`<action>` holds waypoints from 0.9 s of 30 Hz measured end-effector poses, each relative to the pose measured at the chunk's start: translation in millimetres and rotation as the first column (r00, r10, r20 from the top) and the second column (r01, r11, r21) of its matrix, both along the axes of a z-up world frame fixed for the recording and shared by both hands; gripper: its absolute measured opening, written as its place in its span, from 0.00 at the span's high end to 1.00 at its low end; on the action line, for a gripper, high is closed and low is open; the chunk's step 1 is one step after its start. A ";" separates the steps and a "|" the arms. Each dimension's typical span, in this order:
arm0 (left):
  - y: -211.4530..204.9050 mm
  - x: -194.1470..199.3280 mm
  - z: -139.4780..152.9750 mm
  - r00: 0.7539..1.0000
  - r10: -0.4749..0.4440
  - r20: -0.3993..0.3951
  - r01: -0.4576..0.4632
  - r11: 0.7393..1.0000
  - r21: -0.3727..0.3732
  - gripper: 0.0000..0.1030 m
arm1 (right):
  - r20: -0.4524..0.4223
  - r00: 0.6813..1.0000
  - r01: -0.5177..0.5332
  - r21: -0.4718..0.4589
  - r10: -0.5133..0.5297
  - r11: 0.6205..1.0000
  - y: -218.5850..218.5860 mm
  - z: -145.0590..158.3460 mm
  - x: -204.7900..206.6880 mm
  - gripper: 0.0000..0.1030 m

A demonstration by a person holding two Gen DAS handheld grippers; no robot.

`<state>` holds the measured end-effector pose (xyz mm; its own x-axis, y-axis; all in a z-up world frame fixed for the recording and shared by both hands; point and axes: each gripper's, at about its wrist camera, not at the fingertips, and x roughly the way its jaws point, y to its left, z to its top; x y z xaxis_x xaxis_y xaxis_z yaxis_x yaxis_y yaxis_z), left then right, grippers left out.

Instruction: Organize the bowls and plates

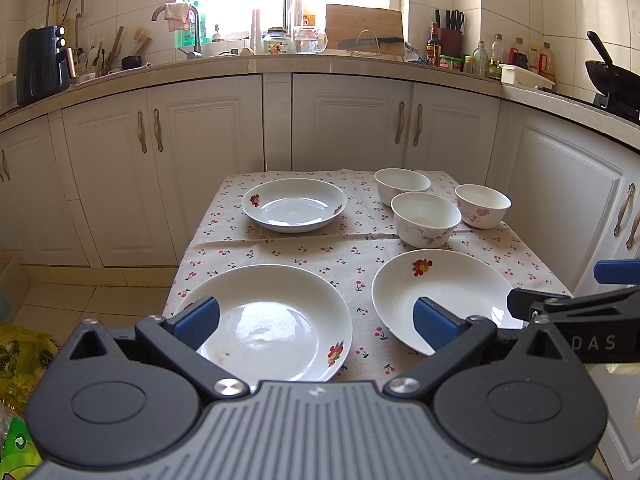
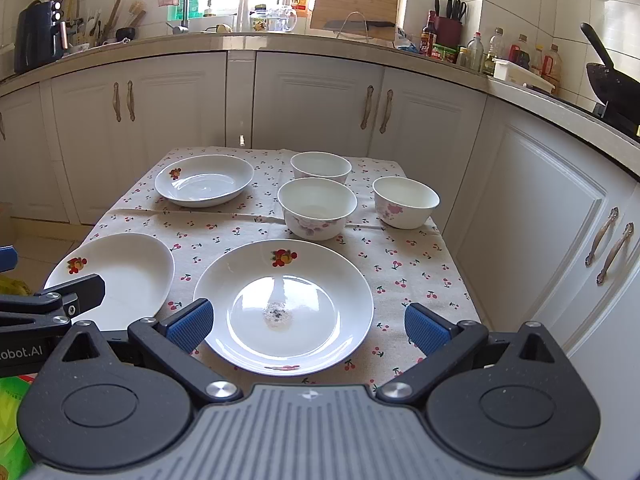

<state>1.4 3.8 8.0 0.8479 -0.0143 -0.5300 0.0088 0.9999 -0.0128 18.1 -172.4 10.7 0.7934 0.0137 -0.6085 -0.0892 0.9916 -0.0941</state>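
Note:
Three white plates with fruit prints lie on a cherry-print tablecloth (image 1: 312, 252). The near-left plate (image 1: 272, 320) sits under my open, empty left gripper (image 1: 316, 326). The near-right plate (image 2: 284, 304) sits under my open, empty right gripper (image 2: 308, 328), and also shows in the left wrist view (image 1: 452, 292). The far plate (image 1: 294, 205) lies at the back left. Three white floral bowls stand at the back right: a near one (image 2: 317, 207), a far one (image 2: 320, 166) and a right one (image 2: 405, 201). The right gripper shows at the left wrist view's right edge (image 1: 576, 304).
The small table stands in front of white kitchen cabinets (image 1: 352, 124). The counter above holds a sink tap (image 1: 192, 28), jars, bottles and a knife block. A black wok (image 2: 612, 80) sits at the right. A yellow bag (image 1: 24, 360) lies on the floor at the left.

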 end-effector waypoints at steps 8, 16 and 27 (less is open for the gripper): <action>1.3 0.5 -0.5 1.000 -0.002 0.002 0.002 1.000 -0.001 0.01 | -0.003 1.000 -0.013 -0.005 0.013 1.000 2.7 0.6 4.0 0.00; 6.6 8.9 -1.4 1.000 -0.017 0.003 0.017 1.000 0.003 0.01 | 0.000 0.999 -0.043 -0.006 0.043 0.999 4.9 2.0 12.4 0.00; 54.8 18.1 -25.5 0.996 -0.087 0.025 0.088 0.995 -0.037 0.01 | -0.032 0.980 -0.189 0.142 0.195 0.972 -1.6 1.4 55.6 0.00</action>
